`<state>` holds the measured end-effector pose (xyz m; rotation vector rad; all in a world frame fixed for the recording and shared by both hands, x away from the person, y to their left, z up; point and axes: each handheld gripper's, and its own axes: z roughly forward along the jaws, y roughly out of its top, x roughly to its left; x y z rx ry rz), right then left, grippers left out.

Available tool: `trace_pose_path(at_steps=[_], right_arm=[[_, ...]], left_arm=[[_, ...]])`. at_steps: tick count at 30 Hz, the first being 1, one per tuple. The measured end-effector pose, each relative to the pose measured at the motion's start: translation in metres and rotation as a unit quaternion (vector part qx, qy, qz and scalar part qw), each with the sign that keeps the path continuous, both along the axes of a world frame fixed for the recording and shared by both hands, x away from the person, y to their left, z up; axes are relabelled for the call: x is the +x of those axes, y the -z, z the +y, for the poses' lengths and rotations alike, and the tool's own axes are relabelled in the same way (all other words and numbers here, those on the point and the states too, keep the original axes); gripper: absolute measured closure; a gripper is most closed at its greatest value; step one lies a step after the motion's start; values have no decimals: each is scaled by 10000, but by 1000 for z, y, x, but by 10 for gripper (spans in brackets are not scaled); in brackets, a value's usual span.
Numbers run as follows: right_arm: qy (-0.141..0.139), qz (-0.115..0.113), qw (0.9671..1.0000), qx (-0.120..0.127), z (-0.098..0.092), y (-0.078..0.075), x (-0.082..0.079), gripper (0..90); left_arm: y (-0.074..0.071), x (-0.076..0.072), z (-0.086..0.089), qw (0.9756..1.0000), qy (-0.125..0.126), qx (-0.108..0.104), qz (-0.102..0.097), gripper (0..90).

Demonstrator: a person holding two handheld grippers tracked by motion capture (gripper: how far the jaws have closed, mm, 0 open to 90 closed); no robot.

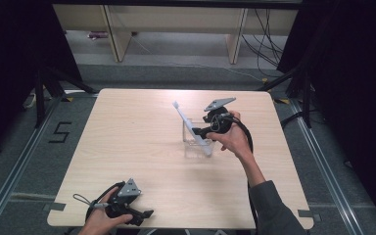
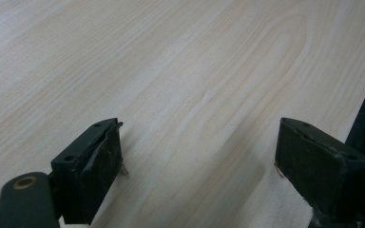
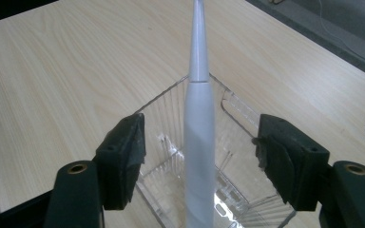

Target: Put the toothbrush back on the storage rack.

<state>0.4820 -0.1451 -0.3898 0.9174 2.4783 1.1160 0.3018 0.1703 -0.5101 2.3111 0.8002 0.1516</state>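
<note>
A white toothbrush (image 1: 188, 124) leans in a clear square plastic cup (image 1: 196, 147) right of the table's middle, its head pointing up and to the left. My right gripper (image 1: 201, 132) is at the cup's right side. In the right gripper view its jaws stand open on either side of the toothbrush (image 3: 199, 114) handle, with a gap on both sides, above the cup (image 3: 168, 116). My left gripper (image 1: 144, 215) rests by the table's front edge at the left. It is open (image 2: 199, 142) with only bare wood between its jaws.
The light wooden table (image 1: 127, 137) has dark floor and metal rails around it. Wooden furniture legs and cables stand beyond the far edge. A tripod stands at each far corner.
</note>
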Motion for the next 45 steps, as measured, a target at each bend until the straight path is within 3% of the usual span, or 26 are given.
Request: trace_pose_path(at_steps=[3, 4, 12, 13, 15, 16, 20, 21, 30, 31, 38, 39, 40, 41, 44, 45], right_arm=[[-115, -154, 9998, -19, -4, -3, -2, 321], [-71, -60, 10000, 30, -4, -3, -4, 314], [26, -257, 9995, 191, -11, -5, -14, 284], [12, -147, 9998, 107, -13, -7, -16, 283], [24, -186, 9998, 122, -16, -8, -19, 281], [31, -185, 9998, 120, -17, -9, -20, 282], [-1, -288, 9995, 150, -20, -9, -25, 282], [24, -202, 9997, 151, -21, -10, -27, 282], [-28, -425, 9989, 194, -31, -9, -36, 282], [6, -320, 9993, 213, -30, -9, -38, 282], [23, -402, 9991, 155, -37, -7, -42, 282], [-17, -466, 9987, 181, -38, -6, -41, 281], [71, -342, 9992, 169, -39, -7, -44, 282], [14, -433, 9989, 187, -40, -7, -43, 282], [14, -369, 9991, 184, -42, -7, -45, 281], [35, -523, 9985, 175, -43, -7, -45, 281]], left_arm=[[1, -1, -1, 10000, -32, -75, -43, 151], [1, -1, -1, 9999, -49, -85, -40, 151], [2, -1, -1, 9999, -98, -68, -103, 152], [2, 0, -1, 9999, -101, -67, -103, 151], [2, -1, -2, 9998, -114, -162, -67, 151], [2, 0, -1, 9999, -109, -81, -98, 151], [2, -1, -1, 9999, -70, -94, -79, 151], [2, 0, -1, 9999, -76, -60, -102, 151], [2, -1, -2, 9998, -98, -148, -67, 152], [2, -1, -1, 9999, -67, -93, -77, 151], [1, -1, -1, 9999, -72, -97, -88, 151], [2, -2, -2, 9997, -125, -172, -82, 151], [2, -2, -2, 9997, -123, -169, -86, 151], [2, -2, -2, 9997, -121, -167, -88, 151], [2, -2, -2, 9998, -119, -170, -79, 151], [2, -2, -2, 9997, -120, -172, -81, 152]])
